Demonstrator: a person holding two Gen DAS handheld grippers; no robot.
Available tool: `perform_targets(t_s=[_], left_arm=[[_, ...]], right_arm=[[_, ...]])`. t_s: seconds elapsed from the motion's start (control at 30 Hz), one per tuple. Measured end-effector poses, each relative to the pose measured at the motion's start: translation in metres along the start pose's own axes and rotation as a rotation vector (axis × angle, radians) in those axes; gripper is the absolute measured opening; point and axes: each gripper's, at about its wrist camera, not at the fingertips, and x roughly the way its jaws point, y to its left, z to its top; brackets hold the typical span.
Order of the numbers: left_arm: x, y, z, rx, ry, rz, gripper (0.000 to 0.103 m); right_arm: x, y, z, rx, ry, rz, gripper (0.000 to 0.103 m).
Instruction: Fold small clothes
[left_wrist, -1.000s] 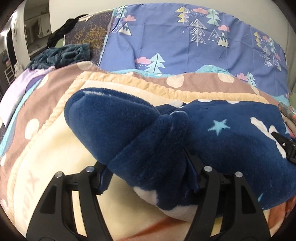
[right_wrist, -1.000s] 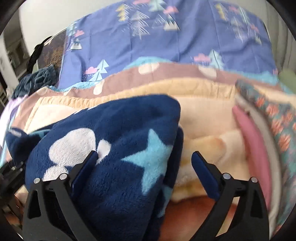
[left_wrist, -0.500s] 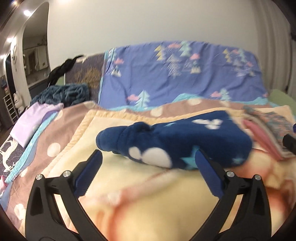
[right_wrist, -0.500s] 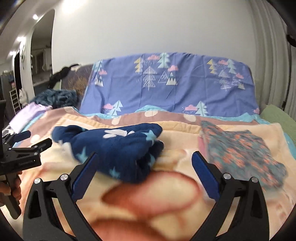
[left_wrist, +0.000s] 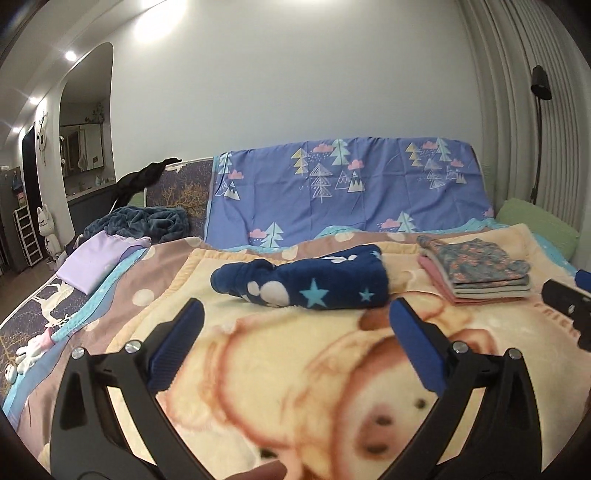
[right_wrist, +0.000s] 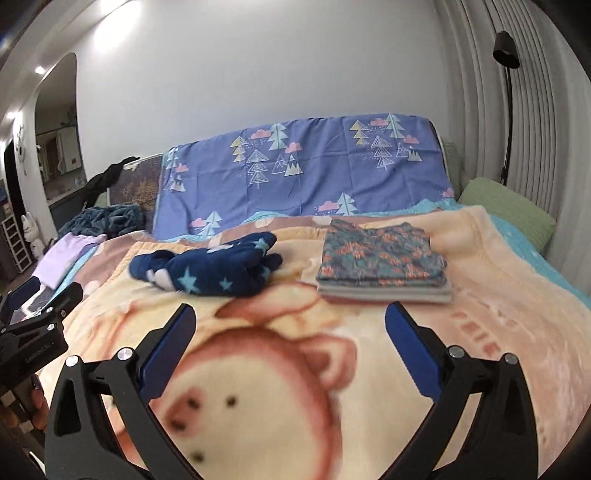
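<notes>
One peach blanket (left_wrist: 314, 369) with a pig cartoon covers the bed beneath both tongs, the largest thing in view. One purple sheet (left_wrist: 332, 195) printed with trees and clouds hangs upright at the far end, well beyond the tips. One navy fleece garment (left_wrist: 306, 282), plush, with light blue stars and white blobs, lies folded into a long bundle on the blanket, ahead of the left gripper (left_wrist: 295, 347) and just past its tips; from the right gripper (right_wrist: 288, 347) it sits ahead and to the left (right_wrist: 210, 271). One stack of folded clothes (right_wrist: 384, 264), a floral piece on top over pale and pink layers, rests just beside the navy bundle, ahead of the right gripper's right finger. One lilac cloth (left_wrist: 98, 258) and one dark teal heap (left_wrist: 140, 221) lie far off to the left. One green pillow (right_wrist: 506, 206) sits far right. Both tongs have their two blue-padded fingers spread wide apart with nothing between them, clear of the garment; each shows at the edge of the other's view
</notes>
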Motion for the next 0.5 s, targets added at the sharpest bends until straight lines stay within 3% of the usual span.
perform_targets(t_s=[0.2, 0.33, 0.5], left_arm=[[-0.047, -0.011, -0.029, -0.015, 0.032, 0.07, 0.101], [-0.058, -0.012, -0.043, -0.034, 0.101, 0.032, 0.101], [-0.063, -0.015, -0.049, -0.02, 0.12, 0.039, 0.101]], right_arm=[[-0.043, 0.002, -0.026, -0.035, -0.026, -0.045, 0.102], [-0.054, 0.0, -0.044, -0.044, -0.02, -0.043, 0.102], [-0.056, -0.001, -0.059, -0.038, 0.02, -0.023, 0.102]])
